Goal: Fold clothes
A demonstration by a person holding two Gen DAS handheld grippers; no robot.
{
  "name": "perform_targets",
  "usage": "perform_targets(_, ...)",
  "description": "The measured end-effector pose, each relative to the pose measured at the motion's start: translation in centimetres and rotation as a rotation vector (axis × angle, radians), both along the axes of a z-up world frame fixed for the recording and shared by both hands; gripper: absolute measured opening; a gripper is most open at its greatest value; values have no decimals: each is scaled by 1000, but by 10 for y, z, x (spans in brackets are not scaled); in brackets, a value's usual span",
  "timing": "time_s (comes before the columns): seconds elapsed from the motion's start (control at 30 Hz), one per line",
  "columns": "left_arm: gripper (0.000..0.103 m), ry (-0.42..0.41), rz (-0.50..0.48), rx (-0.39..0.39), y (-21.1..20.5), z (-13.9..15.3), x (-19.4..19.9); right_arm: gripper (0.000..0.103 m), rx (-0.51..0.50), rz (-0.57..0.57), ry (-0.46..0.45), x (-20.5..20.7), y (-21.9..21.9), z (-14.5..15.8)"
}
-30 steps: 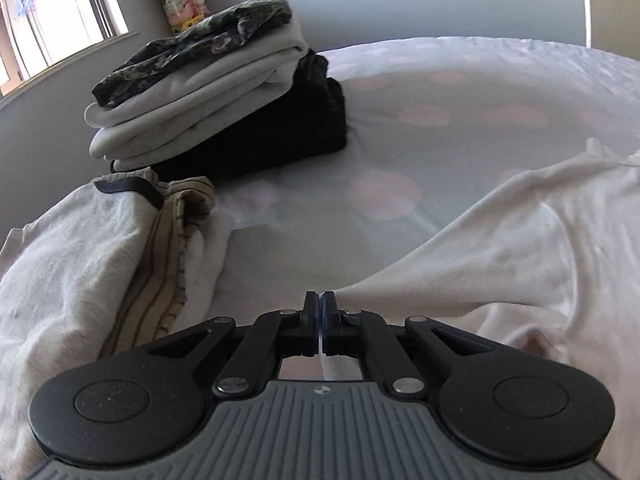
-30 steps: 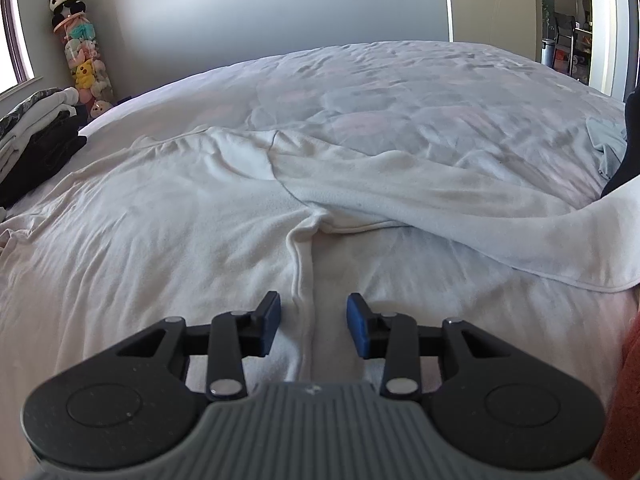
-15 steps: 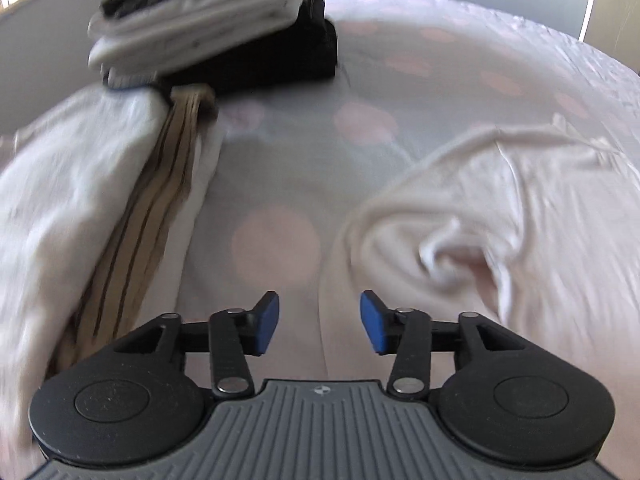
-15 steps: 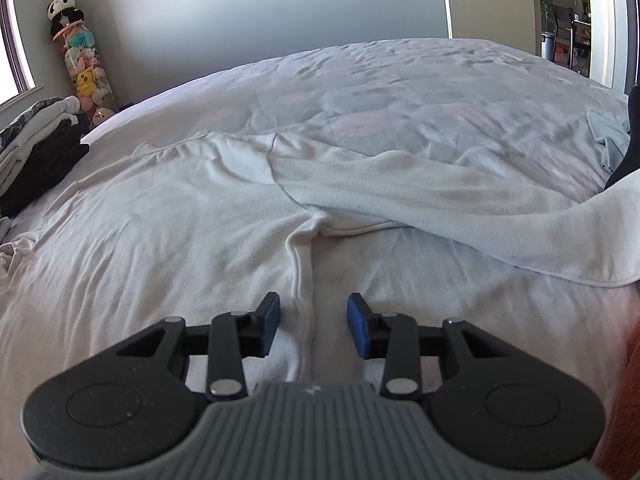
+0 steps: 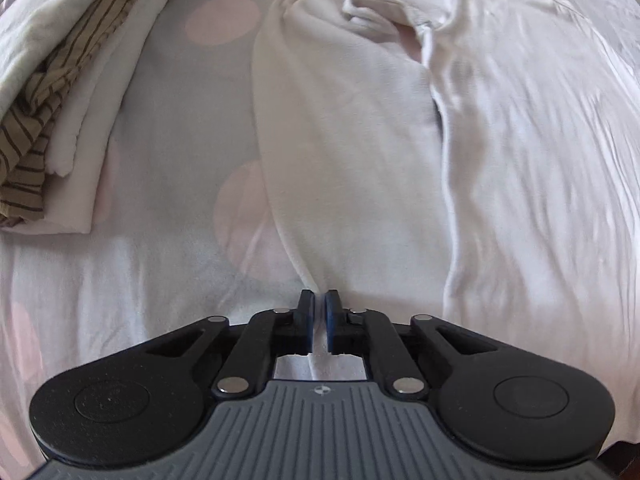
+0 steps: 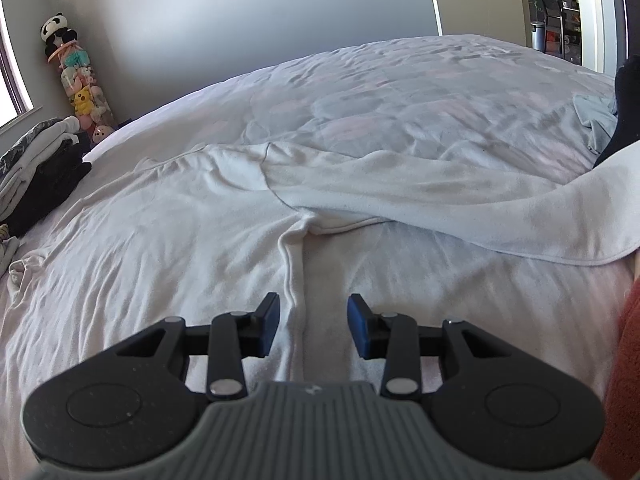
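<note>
While the white garment (image 5: 360, 128) lay spread on the bed (image 6: 400, 92), its edge was pinched by the left gripper (image 5: 319, 320); the right gripper (image 6: 313, 324) was held spread over a seam of the garment.

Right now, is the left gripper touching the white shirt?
Touching. The left wrist view shows the left gripper nearly shut, pinching the edge of the white shirt, with a strip of cloth running between its fingers.
</note>
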State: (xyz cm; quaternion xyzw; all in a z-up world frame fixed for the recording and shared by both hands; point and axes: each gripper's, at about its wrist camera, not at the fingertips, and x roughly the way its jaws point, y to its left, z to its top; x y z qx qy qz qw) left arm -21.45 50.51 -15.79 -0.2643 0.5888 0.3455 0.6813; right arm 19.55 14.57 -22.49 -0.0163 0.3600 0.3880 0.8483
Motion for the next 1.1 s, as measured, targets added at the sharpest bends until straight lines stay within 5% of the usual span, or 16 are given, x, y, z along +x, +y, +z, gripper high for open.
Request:
perform_targets(0.43,7,347,9,324,30,34,-35,41,32,-84,72,10,-40,12)
perform_targets(0.6,29,198,-43,297,22,37,-28,41,-13,-38,118,8,-48,16)
perform_targets(0.77,52,64,-303,160,-24,51,3,42,-71,42,207,-1,-58,30)
perform_targets(0.9,60,83,-491,28,-63,35,16,57,-163,132,291,-19,-67,38)
perform_targets(1.1,60,165,-636,-132,-98,-12,28,58,-347,266,364,-48,-79,40)
